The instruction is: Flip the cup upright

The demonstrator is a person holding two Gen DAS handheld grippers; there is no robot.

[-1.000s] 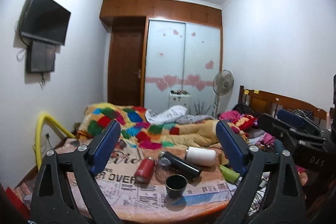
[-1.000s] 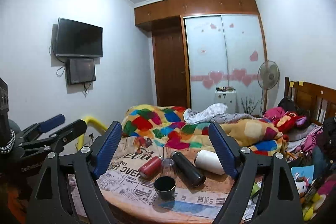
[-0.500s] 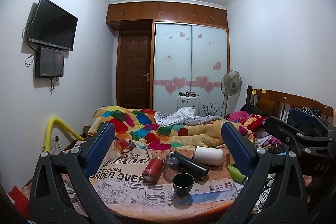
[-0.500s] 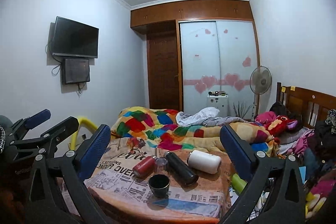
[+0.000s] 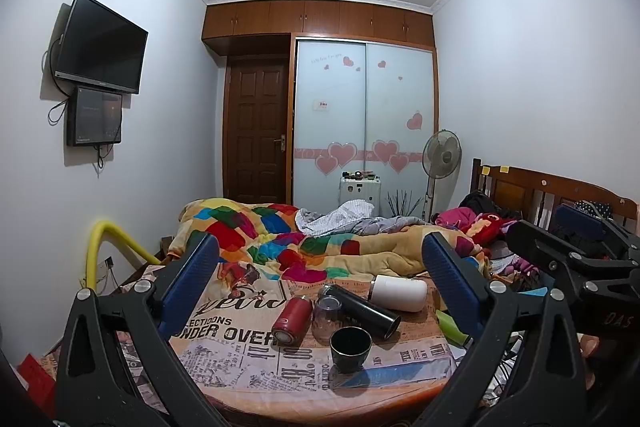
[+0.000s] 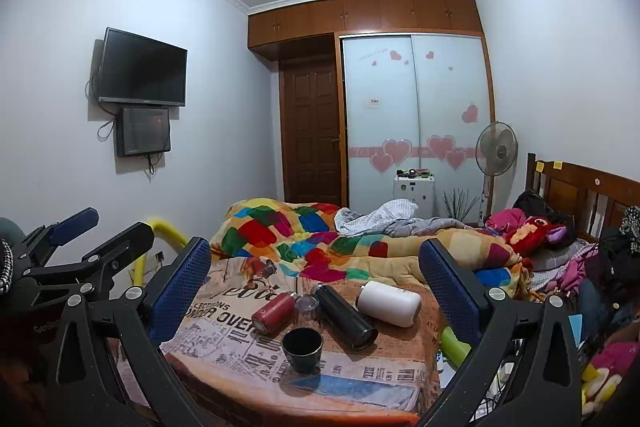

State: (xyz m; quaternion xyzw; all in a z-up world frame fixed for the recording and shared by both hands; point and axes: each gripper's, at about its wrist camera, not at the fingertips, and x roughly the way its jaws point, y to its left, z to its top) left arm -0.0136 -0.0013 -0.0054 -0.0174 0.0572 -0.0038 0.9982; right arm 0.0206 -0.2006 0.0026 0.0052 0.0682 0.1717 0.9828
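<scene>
A dark cup [image 5: 350,349] [image 6: 302,349] stands upright, mouth up, near the front of the newspaper-print cloth [image 5: 224,343]. Behind it lie a red flask [image 5: 292,321] [image 6: 273,313], a black flask [image 5: 360,311] [image 6: 346,315] and a white flask [image 5: 398,292] [image 6: 389,303], all on their sides. A clear glass [image 5: 325,317] [image 6: 307,309] sits between the red and black flasks. My left gripper [image 5: 320,279] and right gripper [image 6: 316,277] are both open and empty, held back from the table and above it.
A bed with a colourful quilt [image 5: 304,243] lies behind the table. A green bottle [image 5: 450,327] lies at the table's right edge. A yellow pipe [image 5: 104,239] stands at the left. A headboard [image 5: 540,191] and piled clothes are at the right.
Both grippers have tilted upward and drawn back a little, so the table and cups sit lower and farther in view. The objects have not moved.
</scene>
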